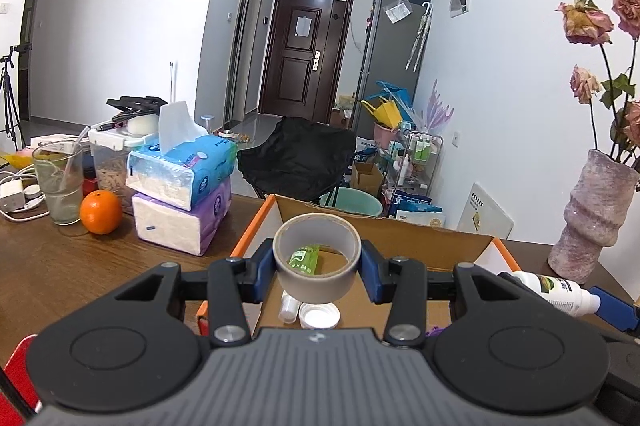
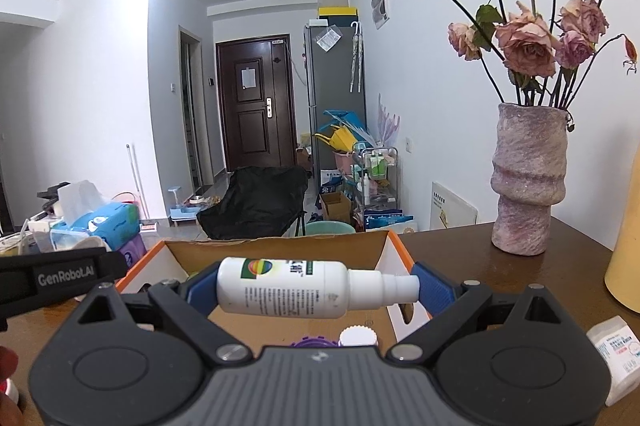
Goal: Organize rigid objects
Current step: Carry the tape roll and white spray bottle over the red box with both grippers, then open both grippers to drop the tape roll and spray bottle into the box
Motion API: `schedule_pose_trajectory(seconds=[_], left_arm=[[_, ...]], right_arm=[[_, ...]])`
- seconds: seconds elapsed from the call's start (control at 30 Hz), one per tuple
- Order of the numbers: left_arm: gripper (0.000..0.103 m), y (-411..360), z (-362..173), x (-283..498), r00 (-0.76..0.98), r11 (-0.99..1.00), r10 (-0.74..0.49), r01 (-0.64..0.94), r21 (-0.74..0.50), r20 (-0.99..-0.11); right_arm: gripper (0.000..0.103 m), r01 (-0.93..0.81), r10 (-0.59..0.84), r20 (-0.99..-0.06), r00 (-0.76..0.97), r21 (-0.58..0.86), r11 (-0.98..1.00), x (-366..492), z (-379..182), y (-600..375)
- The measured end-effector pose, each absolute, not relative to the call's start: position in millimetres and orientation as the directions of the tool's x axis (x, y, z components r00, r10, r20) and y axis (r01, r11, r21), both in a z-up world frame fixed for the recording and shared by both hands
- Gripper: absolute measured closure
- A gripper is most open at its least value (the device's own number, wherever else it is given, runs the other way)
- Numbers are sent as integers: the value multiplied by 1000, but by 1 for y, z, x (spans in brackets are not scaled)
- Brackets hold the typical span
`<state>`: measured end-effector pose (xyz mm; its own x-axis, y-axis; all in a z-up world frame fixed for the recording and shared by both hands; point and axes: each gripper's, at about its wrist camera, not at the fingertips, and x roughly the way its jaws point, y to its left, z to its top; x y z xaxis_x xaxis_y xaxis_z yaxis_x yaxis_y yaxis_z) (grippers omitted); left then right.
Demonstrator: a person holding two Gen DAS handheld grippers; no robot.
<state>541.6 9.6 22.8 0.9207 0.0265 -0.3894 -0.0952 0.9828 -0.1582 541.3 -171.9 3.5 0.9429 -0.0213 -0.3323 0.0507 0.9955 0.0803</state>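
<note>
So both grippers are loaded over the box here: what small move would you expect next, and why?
Probably a short lowering of the left gripper into the cardboard box, then opening. It holds the roll of grey tape directly above the box floor, where a green packet and a white cap already lie. The right gripper, clamping the white spray bottle end to end, seems to wait.

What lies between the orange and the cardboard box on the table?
In the left wrist view, two stacked tissue packs stand between the orange and the cardboard box, on the table.
</note>
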Motion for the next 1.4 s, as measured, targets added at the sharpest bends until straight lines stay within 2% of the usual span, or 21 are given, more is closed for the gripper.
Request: schedule_pose_trajectory(seconds=[0.73,1.27,1.33,1.37,1.4], left_arm=[[58,1,5,614,898,990,20,-79,-117,-440],[58,7,-11,631,872,992,47,-98,-78,-487],[55,9,-14,632,870,993,54,-97,-63,-490],[45,10,-15,631,869,994,58,-98,-56,-491],[26,11,-15,630,870,994,59,-99,-55,-490]], right_arm=[[6,75,-54,-387,921,41,996,606,-10,-176],[6,19,-2,-444,896,34,999,624,-28,-170],[6,13,7,-454,891,42,999,624,-30,-170],[6,12,12,-460,888,49,999,625,-31,-170],[6,12,15,-464,886,55,998,625,-32,-171]])
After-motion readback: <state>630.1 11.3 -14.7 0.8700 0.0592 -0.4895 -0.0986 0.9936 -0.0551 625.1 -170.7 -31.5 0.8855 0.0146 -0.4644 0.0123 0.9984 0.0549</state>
